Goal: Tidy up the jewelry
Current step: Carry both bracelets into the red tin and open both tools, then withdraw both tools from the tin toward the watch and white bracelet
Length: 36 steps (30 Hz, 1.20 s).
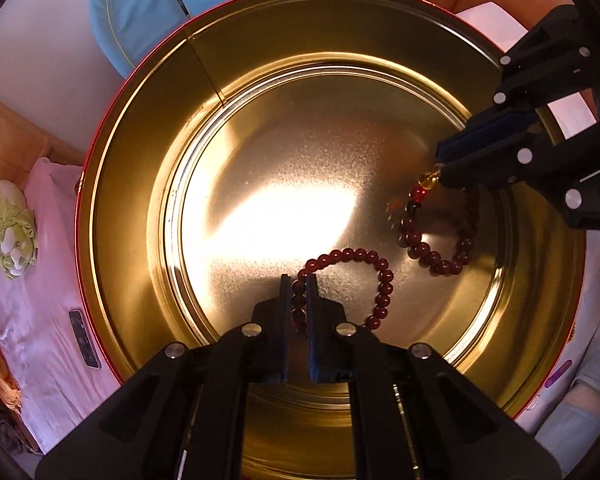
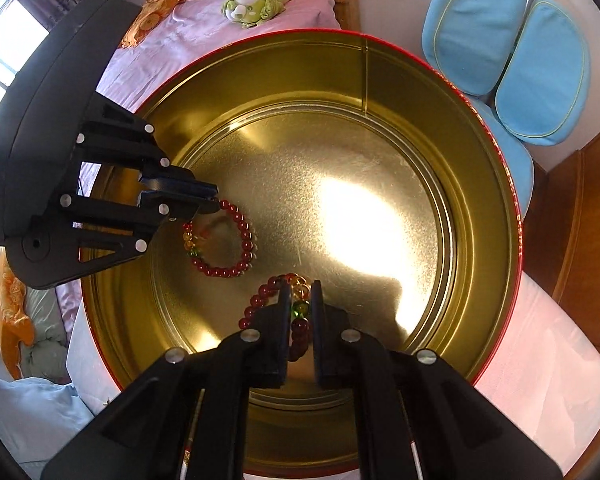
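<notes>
I am holding a dark red beaded bracelet (image 1: 364,276) in each clenched hand-held gripper, left (image 1: 299,280) and right (image 2: 301,286), inside the round gold metal tin (image 1: 148,184).

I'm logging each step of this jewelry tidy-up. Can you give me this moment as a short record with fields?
container: round gold tin, red outside, open top
left gripper: shut on a dark red bead bracelet, inside the tin
right gripper: shut on a second bracelet, red beads with yellow and green ones
bracelets: apart, both hanging low over the tin floor
surroundings: pink bedsheet, green plush toy, blue chair
</notes>
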### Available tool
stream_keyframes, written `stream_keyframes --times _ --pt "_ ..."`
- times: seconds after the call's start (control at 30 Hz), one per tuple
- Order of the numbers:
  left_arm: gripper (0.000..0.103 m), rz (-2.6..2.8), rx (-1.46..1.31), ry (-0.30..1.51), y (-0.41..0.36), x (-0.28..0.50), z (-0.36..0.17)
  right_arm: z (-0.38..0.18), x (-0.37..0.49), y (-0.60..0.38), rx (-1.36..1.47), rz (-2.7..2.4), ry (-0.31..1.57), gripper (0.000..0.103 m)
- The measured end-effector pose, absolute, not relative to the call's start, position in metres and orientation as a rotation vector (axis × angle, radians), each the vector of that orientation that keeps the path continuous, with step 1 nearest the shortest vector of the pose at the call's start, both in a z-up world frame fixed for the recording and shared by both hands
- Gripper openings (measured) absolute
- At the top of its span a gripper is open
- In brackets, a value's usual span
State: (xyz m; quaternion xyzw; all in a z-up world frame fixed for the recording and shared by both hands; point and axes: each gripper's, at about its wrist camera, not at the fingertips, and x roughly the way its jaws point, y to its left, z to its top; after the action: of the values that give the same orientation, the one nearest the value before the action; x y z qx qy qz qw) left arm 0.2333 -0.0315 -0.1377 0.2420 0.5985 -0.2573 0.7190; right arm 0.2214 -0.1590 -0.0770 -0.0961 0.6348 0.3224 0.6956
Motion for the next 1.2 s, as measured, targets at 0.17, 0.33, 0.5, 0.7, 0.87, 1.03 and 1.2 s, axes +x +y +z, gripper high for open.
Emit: stream_keyframes --times 0.17,0.33,0.5,0.7,0.87,1.03,1.2 --pt "0.01 -0.551 0.584 1.298 -0.039 0.233 -0.136 -0.077 0.214 -0.151 -0.286 0.712 1.404 0.03" --pt "0.075 -0.519 0.642 1.228 -0.048 0.225 -0.131 -0.062 0.201 -0.151 -0.282 0.732 1.293 0.079" --pt "0.075 -0.52 0.661 1.223 -0.055 0.218 -0.13 -0.057 0.198 -0.15 -0.27 0.721 1.292 0.079" --pt "0.075 -0.499 0.642 1.191 -0.051 0.205 -0.118 -0.044 0.183 -0.16 -0.234 0.709 1.244 0.079" --pt "0.075 -0.5 0.59 1.095 -0.046 0.17 -0.084 -0.015 0.151 -0.182 -0.141 0.686 1.121 0.092" --pt "0.075 -0.515 0.546 1.006 -0.045 0.134 -0.058 0.009 0.122 -0.2 -0.051 0.665 1.025 0.092" --pt "0.078 -0.524 0.519 0.942 -0.045 0.1 -0.047 0.021 0.098 -0.209 0.008 0.657 0.993 0.092"
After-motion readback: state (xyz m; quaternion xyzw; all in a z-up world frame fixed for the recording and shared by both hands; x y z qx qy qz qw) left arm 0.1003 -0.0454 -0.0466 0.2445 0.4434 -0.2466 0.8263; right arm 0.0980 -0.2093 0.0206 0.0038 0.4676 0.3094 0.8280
